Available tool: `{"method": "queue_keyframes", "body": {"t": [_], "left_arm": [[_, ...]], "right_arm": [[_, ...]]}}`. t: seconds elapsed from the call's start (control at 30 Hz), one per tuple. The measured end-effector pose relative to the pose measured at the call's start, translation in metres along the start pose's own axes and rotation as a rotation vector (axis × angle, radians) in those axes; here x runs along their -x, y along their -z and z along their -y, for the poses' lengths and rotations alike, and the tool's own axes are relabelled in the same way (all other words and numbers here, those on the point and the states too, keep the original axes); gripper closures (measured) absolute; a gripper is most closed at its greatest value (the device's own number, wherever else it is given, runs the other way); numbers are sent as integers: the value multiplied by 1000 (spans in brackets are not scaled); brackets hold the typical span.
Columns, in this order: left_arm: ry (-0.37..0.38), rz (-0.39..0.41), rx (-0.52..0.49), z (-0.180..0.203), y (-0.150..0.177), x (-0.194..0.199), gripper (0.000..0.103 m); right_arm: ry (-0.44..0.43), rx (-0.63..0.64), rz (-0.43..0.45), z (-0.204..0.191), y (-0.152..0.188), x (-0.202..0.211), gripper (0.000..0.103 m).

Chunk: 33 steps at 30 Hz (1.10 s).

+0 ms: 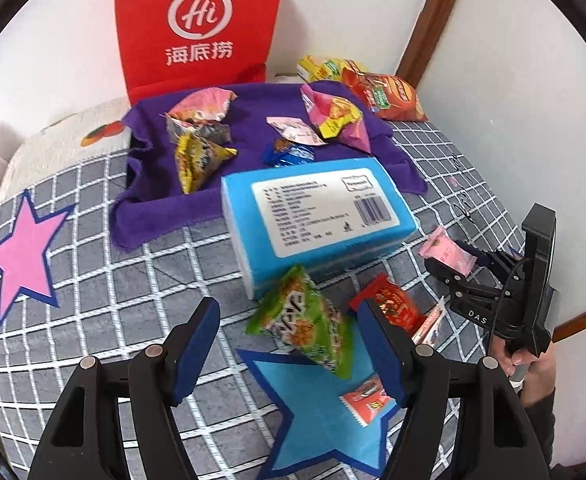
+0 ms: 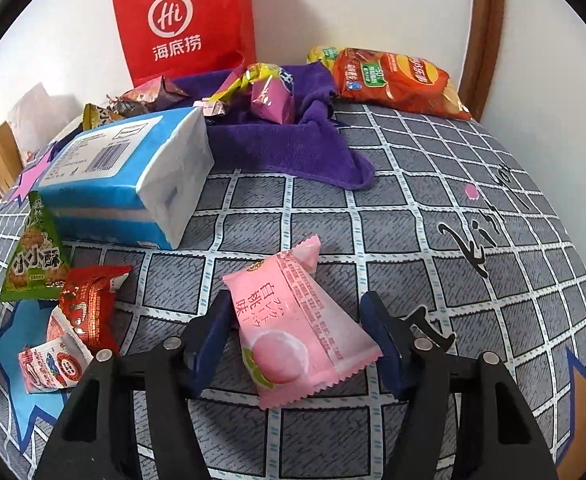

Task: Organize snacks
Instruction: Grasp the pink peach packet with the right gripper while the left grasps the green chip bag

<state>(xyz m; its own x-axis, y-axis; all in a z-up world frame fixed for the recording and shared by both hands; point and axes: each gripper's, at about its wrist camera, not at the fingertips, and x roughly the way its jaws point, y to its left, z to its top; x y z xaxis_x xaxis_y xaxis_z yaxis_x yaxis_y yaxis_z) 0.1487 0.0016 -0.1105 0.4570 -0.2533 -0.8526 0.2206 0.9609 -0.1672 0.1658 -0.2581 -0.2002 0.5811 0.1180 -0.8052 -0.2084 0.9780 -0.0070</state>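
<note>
A pink peach-candy packet (image 2: 297, 328) lies tilted on the checked cloth between the pads of my right gripper (image 2: 297, 336), and both pads touch its edges. In the left wrist view the same packet (image 1: 447, 250) sits in the right gripper (image 1: 459, 266) at the right. My left gripper (image 1: 289, 344) is open above a green triangular snack packet (image 1: 305, 320) that lies partly on a blue paper star (image 1: 317, 420); its pads stand clear of the packet. A red packet (image 1: 393, 304) and a small orange-white one (image 1: 367, 398) lie beside it.
A blue tissue pack (image 1: 317, 216) stands mid-table. Behind it a purple cloth (image 1: 153, 208) carries several snack packets. A red paper bag (image 1: 197, 20) leans on the wall, an orange chip bag (image 1: 385, 94) lies in the corner, and a pink star (image 1: 23, 256) is at the left.
</note>
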Motion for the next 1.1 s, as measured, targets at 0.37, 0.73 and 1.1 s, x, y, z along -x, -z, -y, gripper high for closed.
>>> {"method": "queue_keyframes", "body": {"t": [0.37, 0.73, 1.1], "left_arm": [[-10, -69, 25, 15, 13, -46, 34], [-70, -61, 10, 22, 14, -70, 36], [-14, -51, 28, 13, 16, -61, 54]], "right_arm": [[21, -28, -3, 2, 2, 1, 41], [25, -29, -4, 1, 3, 1, 41], [23, -31, -4, 1, 3, 1, 40]]}}
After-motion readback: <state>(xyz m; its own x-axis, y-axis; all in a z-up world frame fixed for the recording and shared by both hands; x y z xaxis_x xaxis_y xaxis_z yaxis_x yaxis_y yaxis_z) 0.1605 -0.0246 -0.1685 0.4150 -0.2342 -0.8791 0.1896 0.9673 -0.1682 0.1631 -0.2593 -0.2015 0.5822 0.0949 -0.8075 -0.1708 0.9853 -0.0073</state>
